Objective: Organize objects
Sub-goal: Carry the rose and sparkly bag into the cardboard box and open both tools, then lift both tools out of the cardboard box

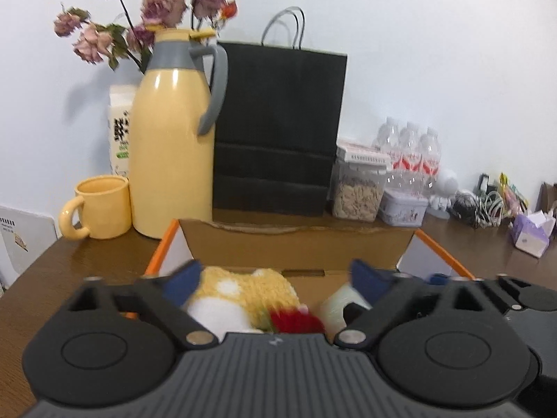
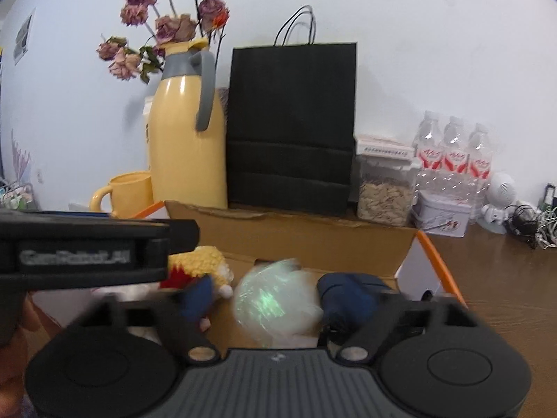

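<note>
Two hand-held grippers are seen over an open cardboard box (image 1: 299,244) with orange-edged flaps, set on a brown wooden tabletop (image 1: 80,261). The left hand-held gripper (image 1: 275,278) is spread wide, its blue-padded fingers (image 1: 181,280) apart and pressing on nothing. Between and just below them a yellow-and-white plush toy (image 1: 240,296) with a red patch is lying inside the box, at its left side; its long axis cannot be told, as it is blurred and partly hidden by the gripper body.

The right hand-held gripper (image 2: 278,296) is likewise held wide open. Between its fingers, touching neither as far as can be told, a pale translucent bundle with a green sheen (image 2: 275,299) is lying in the box; it is roundish, with no clear long axis. In the right wrist view the plush toy is seen to the bundle's left, partly behind the left hand-held gripper's black body.

Behind the box, along a white wall, these are lined up from left to right: a yellow mug (image 1: 101,207), a tall yellow thermos jug (image 1: 170,136) with a grey handle, dried pink flowers (image 1: 146,10) behind it, an upright black paper bag (image 1: 278,129), a clear lidded container holding pale flakes (image 1: 358,188), a small tin (image 1: 402,207), and a pack of water bottles (image 1: 414,149)
</note>
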Demonstrator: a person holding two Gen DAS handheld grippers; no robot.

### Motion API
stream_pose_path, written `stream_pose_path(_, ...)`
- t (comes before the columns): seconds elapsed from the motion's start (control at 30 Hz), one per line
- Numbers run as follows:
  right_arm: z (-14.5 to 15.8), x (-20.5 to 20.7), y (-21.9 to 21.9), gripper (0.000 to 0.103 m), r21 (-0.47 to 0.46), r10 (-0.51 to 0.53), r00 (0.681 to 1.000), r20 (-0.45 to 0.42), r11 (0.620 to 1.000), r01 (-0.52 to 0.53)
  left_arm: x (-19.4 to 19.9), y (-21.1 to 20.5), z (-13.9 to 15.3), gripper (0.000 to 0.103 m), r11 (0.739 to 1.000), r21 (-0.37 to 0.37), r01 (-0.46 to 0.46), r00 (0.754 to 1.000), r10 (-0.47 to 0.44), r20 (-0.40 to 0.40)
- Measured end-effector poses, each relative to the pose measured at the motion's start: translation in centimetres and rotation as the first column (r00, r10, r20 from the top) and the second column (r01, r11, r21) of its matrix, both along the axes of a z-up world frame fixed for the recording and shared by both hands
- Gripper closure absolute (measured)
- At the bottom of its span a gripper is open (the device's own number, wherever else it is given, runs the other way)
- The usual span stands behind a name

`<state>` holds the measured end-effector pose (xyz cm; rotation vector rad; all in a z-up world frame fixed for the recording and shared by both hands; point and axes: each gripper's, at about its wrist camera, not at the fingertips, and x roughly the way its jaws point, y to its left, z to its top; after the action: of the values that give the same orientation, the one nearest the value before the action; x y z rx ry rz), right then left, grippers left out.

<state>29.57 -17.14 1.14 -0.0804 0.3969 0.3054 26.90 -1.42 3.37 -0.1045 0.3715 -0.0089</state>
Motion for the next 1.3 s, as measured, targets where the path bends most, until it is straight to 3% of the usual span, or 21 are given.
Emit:
stream_pose_path(0.1,0.3,-0.5,-0.4,0.000,0.021,-0.010,1.000,0.019,1.000,0.009,-0.5,0.2,0.3,0.000,1.000,-0.011,-0.013,1.000,0.013,0.023)
stream_pose_path(0.4,0.5,-1.1,-0.9,0.000,0.031,-0.014,1.000,0.022,0.999,0.013,-1.3,1.2,0.5,0.000,0.999,-0.032,-0.038,0.999,0.039,0.027)
stream_pose_path(0.73,0.7,-4.5,-2.0,0.000,0.006,-0.001,0.998,0.068,1.000,0.001,-4.4,2.2,0.5,0.000,1.000,-0.023,-0.015,0.997,0.016,0.073)
stream_pose_path(1.0,1.1,-9.1,-2.8,0.000,-0.025,0.040,0.995,0.092,0.999,-0.038,-8.1,2.9,1.2,0.000,1.000,-0.003,-0.005,0.999,0.005,0.042)
stream_pose_path(1.3,0.8,-13.8,-3.4,0.000,-0.066,0.089,0.995,0.040,0.994,-0.087,-12.4,4.6,1.5,0.000,0.999,0.040,-0.021,1.000,0.021,0.008)
